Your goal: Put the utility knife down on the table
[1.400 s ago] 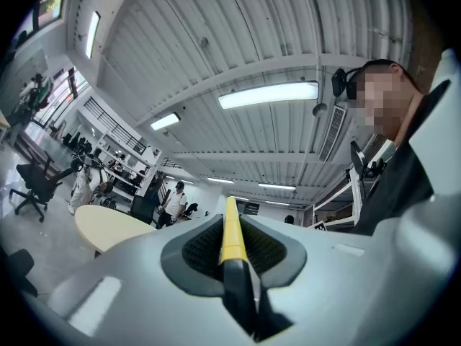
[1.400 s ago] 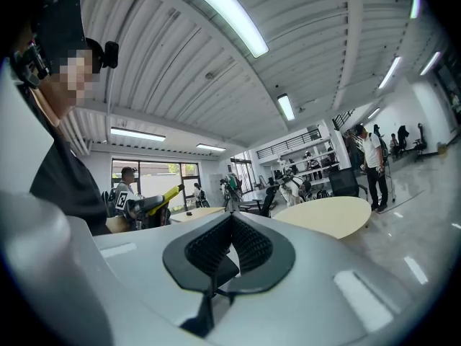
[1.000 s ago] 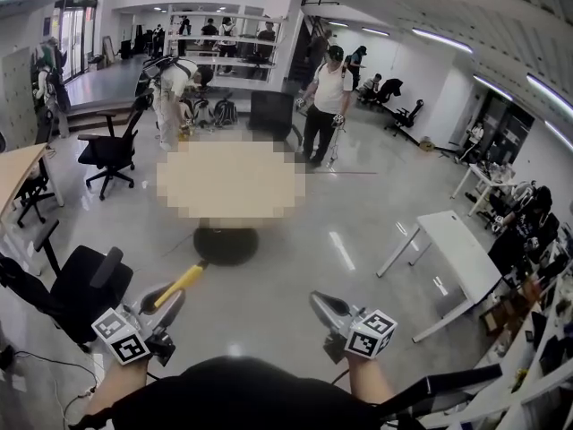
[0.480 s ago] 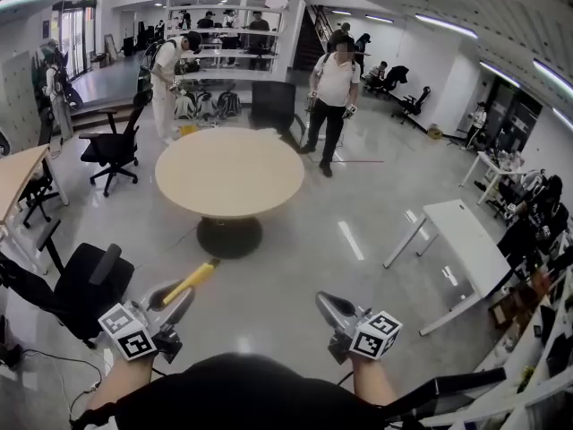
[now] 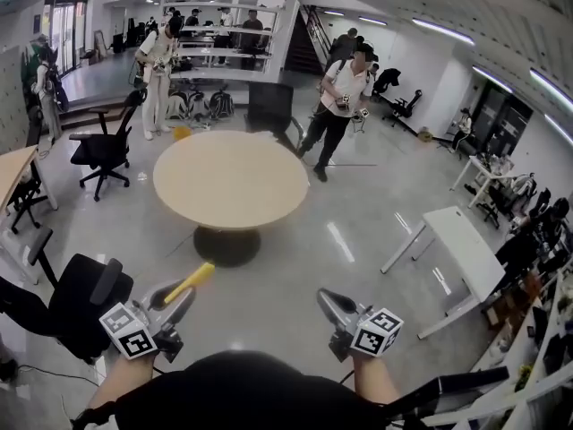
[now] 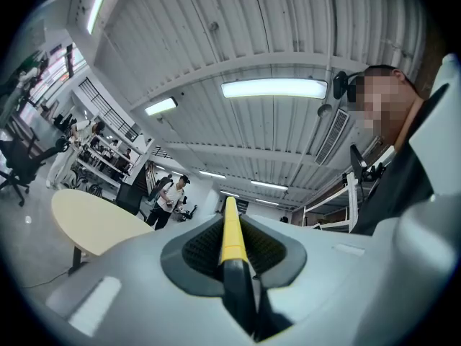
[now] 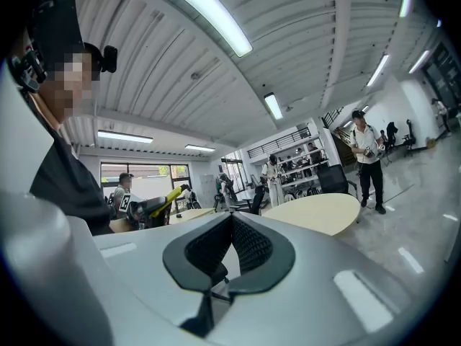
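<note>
The utility knife [image 5: 190, 281] is a yellow and black bar that sticks forward out of my left gripper [image 5: 179, 298], which is shut on it. In the left gripper view the knife [image 6: 232, 236] runs up between the dark pads of the left gripper [image 6: 230, 225], yellow end away from me. My right gripper [image 5: 324, 299] is held beside it at the same height, shut with nothing in it; its pads meet at the tip of the right gripper [image 7: 231, 218]. A round beige table [image 5: 230, 179] stands ahead on the floor, apart from both grippers.
A black office chair [image 5: 85, 298] stands close at my left. A white rectangular table [image 5: 461, 253] is at the right. Beyond the round table are a dark chair [image 5: 269, 110], a walking person [image 5: 340, 97] and another person [image 5: 154, 70].
The round table has come slightly nearer in the head view. The person in white beyond it has stepped to the right. Both grippers keep their pose, the knife still held.
</note>
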